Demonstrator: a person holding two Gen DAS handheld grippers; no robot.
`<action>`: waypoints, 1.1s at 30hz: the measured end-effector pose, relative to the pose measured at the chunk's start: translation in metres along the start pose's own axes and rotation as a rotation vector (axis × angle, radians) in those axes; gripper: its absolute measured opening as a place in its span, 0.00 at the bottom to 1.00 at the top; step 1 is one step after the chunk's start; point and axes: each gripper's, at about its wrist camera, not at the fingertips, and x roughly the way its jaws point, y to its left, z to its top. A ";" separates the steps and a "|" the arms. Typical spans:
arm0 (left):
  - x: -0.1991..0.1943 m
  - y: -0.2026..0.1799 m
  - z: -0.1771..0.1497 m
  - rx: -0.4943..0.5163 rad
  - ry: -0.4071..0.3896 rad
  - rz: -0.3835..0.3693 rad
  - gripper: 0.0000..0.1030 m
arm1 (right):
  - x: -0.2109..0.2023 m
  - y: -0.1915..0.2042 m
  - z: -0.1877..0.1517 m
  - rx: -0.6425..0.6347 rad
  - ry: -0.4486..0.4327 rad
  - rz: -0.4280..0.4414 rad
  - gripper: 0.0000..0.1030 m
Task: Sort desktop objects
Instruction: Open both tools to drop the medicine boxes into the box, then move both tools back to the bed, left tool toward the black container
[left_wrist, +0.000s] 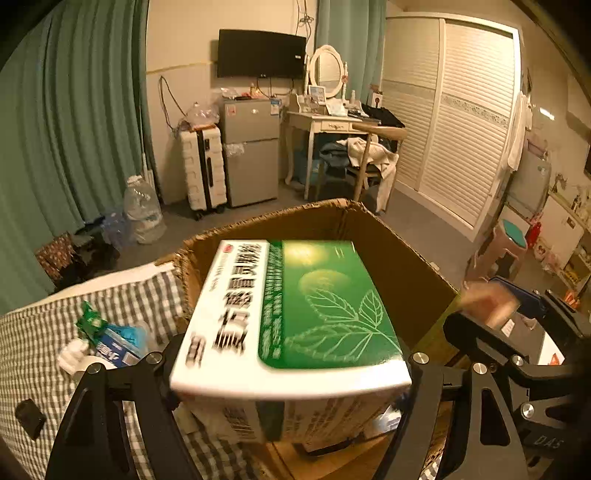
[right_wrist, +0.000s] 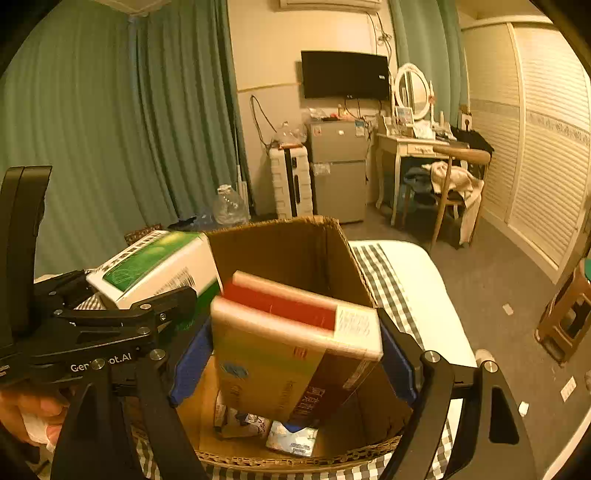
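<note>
On the left, small packets lie on the checked bedcover. My left gripper has its jaws clamped on the sides of a green-and-white box, held tilted over the near left rim of the open cardboard carton. To the right, my right gripper has its blue-padded jaws clamped on a yellow-and-red box, held above the carton's interior, where a few small packs lie on the bottom.
</note>
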 end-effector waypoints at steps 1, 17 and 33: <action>0.000 -0.001 0.000 -0.003 0.000 0.000 0.79 | -0.002 -0.001 0.000 0.002 -0.010 0.000 0.79; -0.063 0.021 0.028 -0.057 -0.080 0.028 0.92 | -0.022 -0.011 0.010 0.078 -0.092 -0.011 0.87; -0.190 0.115 0.025 -0.104 -0.153 0.307 1.00 | -0.098 0.066 0.006 -0.036 -0.204 0.012 1.00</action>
